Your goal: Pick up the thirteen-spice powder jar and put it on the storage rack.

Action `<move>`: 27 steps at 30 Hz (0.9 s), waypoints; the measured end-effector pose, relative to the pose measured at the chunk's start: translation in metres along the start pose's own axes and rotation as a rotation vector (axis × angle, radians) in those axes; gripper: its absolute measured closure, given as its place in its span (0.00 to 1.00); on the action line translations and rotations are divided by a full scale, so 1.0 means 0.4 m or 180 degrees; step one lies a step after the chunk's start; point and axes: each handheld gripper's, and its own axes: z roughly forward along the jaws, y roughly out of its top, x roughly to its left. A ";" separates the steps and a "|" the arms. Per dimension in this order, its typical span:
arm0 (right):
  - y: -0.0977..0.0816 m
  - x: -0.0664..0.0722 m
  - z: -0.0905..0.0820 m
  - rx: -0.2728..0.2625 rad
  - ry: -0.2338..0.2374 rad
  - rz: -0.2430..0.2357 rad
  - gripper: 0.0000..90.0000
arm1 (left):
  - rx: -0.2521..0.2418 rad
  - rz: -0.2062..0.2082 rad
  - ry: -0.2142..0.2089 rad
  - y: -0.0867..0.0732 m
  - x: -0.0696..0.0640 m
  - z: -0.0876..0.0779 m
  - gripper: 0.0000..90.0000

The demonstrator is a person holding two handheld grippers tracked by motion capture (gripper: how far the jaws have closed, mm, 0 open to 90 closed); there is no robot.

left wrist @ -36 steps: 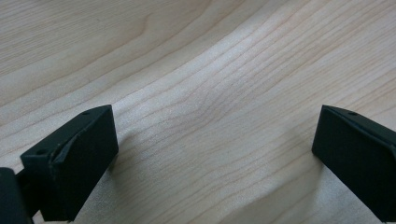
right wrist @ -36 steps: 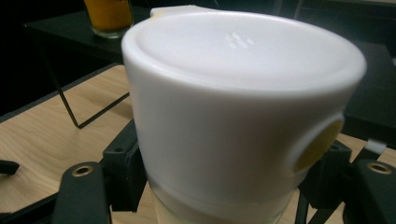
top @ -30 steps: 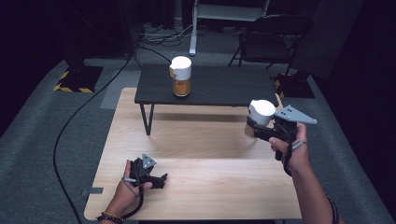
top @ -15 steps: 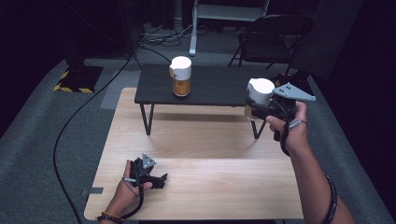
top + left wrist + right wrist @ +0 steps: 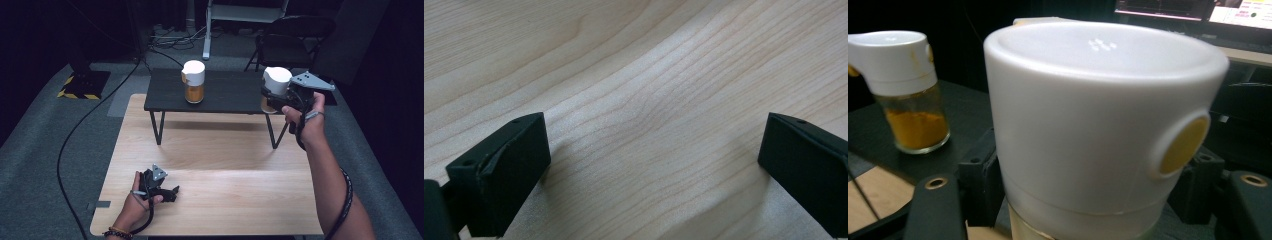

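The right gripper (image 5: 274, 98) has moved. It went up and away from the person, carrying the white-capped jar (image 5: 275, 86) squeezed between its fingers. A second ago the jar hung over the light wooden surface (image 5: 215, 150), in front of the low black table (image 5: 225, 92). Half a second ago it was higher and farther out. Now it is over the right end of the black table. The right arm (image 5: 330, 170) has stretched out farther too.
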 end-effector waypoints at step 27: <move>-0.017 0.006 0.137 -0.0043 -0.0160 0.0234 0.33 | -0.0002 0.0000 0.0001 0.000 0.000 0.000 0.00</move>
